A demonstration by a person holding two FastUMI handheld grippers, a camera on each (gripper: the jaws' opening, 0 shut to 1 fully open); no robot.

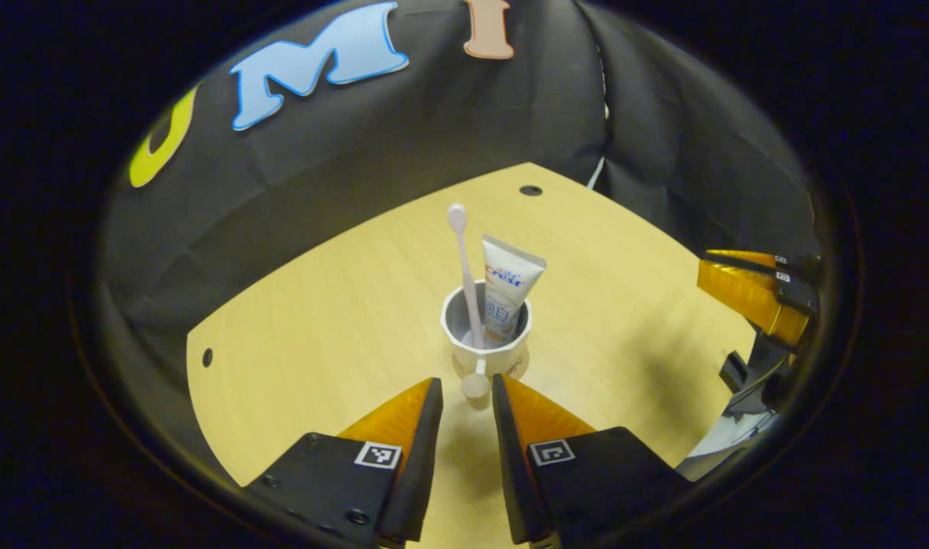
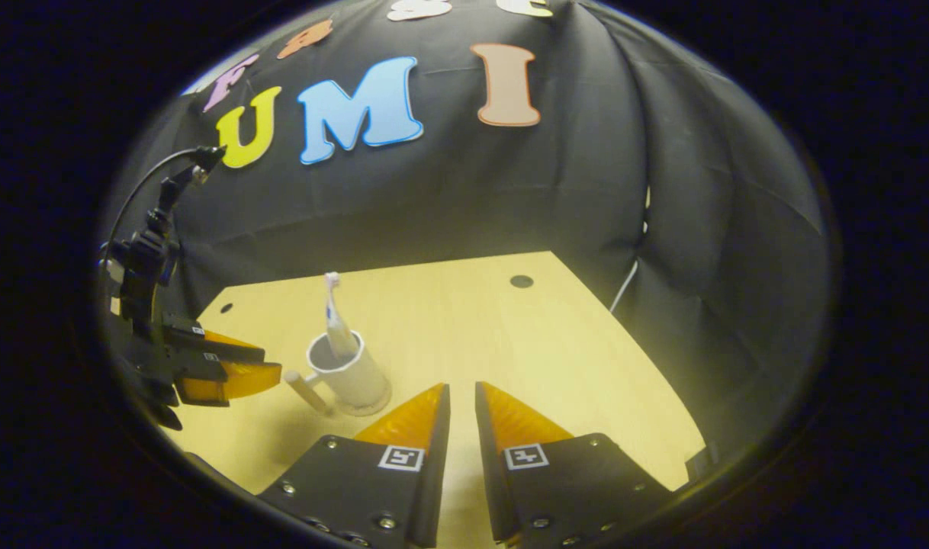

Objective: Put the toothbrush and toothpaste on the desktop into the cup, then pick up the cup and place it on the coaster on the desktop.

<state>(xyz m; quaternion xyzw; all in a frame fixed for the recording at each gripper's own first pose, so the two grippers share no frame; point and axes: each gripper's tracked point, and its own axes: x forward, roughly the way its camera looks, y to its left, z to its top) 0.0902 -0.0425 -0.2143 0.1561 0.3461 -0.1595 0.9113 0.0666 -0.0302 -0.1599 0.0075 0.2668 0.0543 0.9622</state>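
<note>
Your left gripper [image 1: 467, 396] has its fingers parted by a narrow gap with nothing gripped. The rod-shaped handle of the cup [image 1: 486, 335] points back into that gap, its round end just ahead of the fingertips; whether it touches either finger cannot be determined. The cup stands upright on the surface [image 1: 319, 305] directly ahead of the left fingers. The toothbrush [image 1: 464, 267] stands in it, head up, leaning toward the left rim; the toothpaste [image 1: 506, 293] stands beside it on the right, crimped end up.

Your right gripper [image 2: 462, 400] also has its fingers slightly parted and unloaded. From here the cup [image 2: 351, 374] sits ahead and to the left of the fingers, near but apart. Beyond it, the left gripper [image 2: 228, 370] reaches in from the left edge, fingers aimed at the cup handle.

The surface is pale wood grain with dark round holes [image 1: 531, 190] near its far edge and one near its left edge. Black cloth walls [image 2: 701, 229] enclose it behind and to the right.

In the left gripper view, the right gripper [image 1: 754, 293] is cut off at the right edge. In the right gripper view, the toothpaste and toothbrush overlap and are hard to separate.
</note>
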